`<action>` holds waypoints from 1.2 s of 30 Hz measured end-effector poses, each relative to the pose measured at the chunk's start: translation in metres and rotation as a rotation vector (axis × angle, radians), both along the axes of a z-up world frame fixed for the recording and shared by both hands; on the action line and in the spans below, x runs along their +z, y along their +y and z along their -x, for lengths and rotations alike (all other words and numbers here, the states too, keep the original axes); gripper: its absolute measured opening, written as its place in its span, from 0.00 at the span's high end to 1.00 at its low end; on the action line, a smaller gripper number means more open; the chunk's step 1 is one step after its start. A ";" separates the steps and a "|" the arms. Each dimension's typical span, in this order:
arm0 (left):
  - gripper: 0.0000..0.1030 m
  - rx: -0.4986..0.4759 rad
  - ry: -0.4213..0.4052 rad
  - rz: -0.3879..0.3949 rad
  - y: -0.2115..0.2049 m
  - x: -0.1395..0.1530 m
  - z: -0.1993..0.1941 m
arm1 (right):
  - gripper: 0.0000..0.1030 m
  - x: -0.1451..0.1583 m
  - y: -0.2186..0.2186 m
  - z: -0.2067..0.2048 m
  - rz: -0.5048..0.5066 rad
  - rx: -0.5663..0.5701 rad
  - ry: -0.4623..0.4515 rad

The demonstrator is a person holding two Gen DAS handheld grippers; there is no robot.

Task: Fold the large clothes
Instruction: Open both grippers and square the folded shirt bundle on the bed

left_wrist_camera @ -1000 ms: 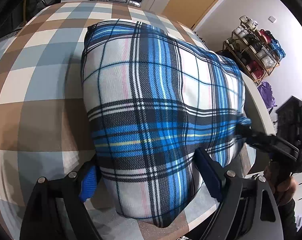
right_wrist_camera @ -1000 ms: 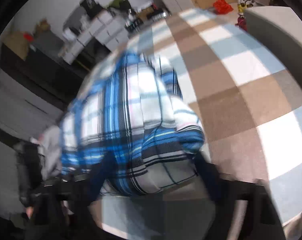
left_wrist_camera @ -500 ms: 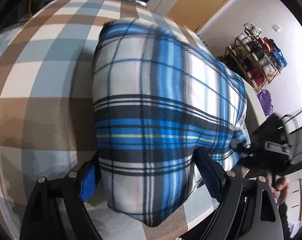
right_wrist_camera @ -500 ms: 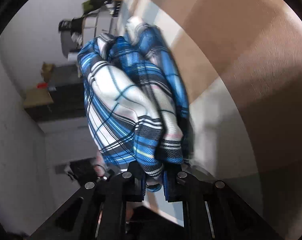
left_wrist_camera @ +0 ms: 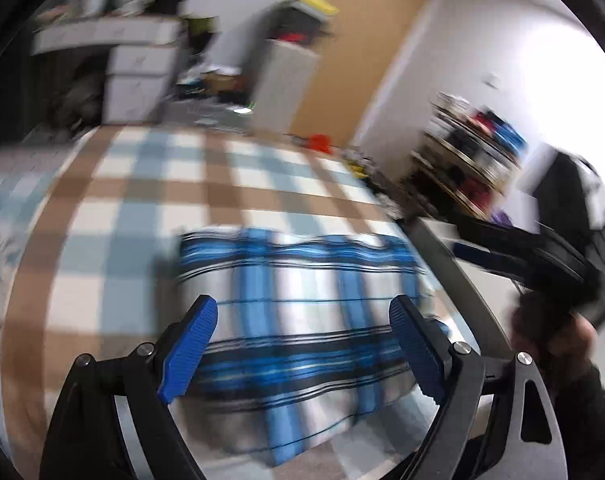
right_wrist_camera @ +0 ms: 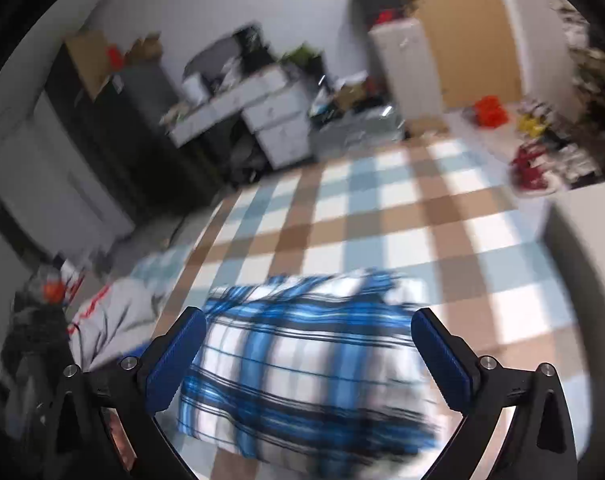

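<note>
The folded blue, white and black plaid garment (left_wrist_camera: 302, 312) lies flat on the brown, white and pale-blue checked bed cover (left_wrist_camera: 142, 216). My left gripper (left_wrist_camera: 302, 304) hovers over its near half, open, blue pads well apart and clear of the cloth. In the right wrist view the same garment (right_wrist_camera: 302, 372) lies below my right gripper (right_wrist_camera: 308, 316). Its jaws are opening wide and nothing is pressed between them. A hand (left_wrist_camera: 550, 332) holding the right gripper shows at the right edge of the left wrist view. Both views are motion-blurred.
A grey garment (right_wrist_camera: 118, 320) lies at the bed's left side. A white panel (right_wrist_camera: 582, 248) borders the bed on the right. Behind stand white drawers (right_wrist_camera: 278, 128), a white cabinet (left_wrist_camera: 286, 80), a wooden door (left_wrist_camera: 358, 60) and a loaded shelf rack (left_wrist_camera: 470, 160).
Both grippers have risen and tipped up, so the room's back wall now shows. The right gripper, shut on the garment's edge half a second ago, has let go and spread wide.
</note>
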State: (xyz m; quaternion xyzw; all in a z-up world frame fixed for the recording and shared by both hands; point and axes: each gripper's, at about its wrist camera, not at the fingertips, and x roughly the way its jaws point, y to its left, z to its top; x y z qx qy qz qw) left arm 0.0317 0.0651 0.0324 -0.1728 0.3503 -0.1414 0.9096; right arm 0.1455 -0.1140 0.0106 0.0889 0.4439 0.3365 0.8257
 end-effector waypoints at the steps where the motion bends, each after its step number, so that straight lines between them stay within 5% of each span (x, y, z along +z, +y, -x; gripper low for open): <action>1: 0.17 -0.041 0.001 -0.007 -0.010 -0.005 -0.005 | 0.01 -0.016 0.004 -0.010 -0.016 0.018 0.058; 5: 0.18 -0.140 0.154 -0.031 -0.033 -0.051 -0.034 | 0.12 -0.089 -0.009 -0.038 -0.111 -0.034 0.301; 7: 0.18 -0.141 0.157 -0.047 -0.032 -0.065 -0.039 | 0.52 -0.112 -0.027 -0.036 -0.132 -0.084 0.323; 9: 0.19 -0.151 0.174 -0.036 -0.029 -0.070 -0.042 | 0.78 -0.123 -0.041 -0.038 -0.156 -0.098 0.344; 12: 0.19 -0.149 0.204 -0.005 -0.023 -0.074 -0.048 | 0.82 -0.131 -0.049 -0.048 -0.223 -0.083 0.412; 15: 0.19 -0.134 0.173 -0.017 -0.025 -0.067 -0.044 | 0.79 -0.109 -0.039 -0.039 -0.143 -0.093 0.313; 17: 0.18 -0.107 0.141 0.019 -0.022 -0.053 -0.032 | 0.60 -0.081 -0.027 -0.021 -0.105 -0.070 0.195; 19: 0.18 -0.082 0.110 0.042 -0.015 -0.044 -0.022 | 0.00 -0.053 -0.022 0.002 -0.087 -0.068 0.059; 23: 0.18 -0.015 0.031 -0.014 -0.007 -0.034 -0.011 | 0.00 -0.025 -0.005 0.049 0.058 -0.029 -0.150; 30: 0.18 0.074 0.131 -0.088 0.001 -0.058 -0.031 | 0.00 -0.081 0.026 0.092 0.492 0.046 -0.282; 32: 0.18 0.068 0.125 -0.149 -0.006 -0.060 -0.031 | 0.00 -0.095 0.026 0.089 0.524 0.092 -0.246; 36: 0.18 0.063 0.134 -0.256 -0.018 -0.069 -0.027 | 0.00 -0.109 0.004 0.064 0.409 0.069 -0.014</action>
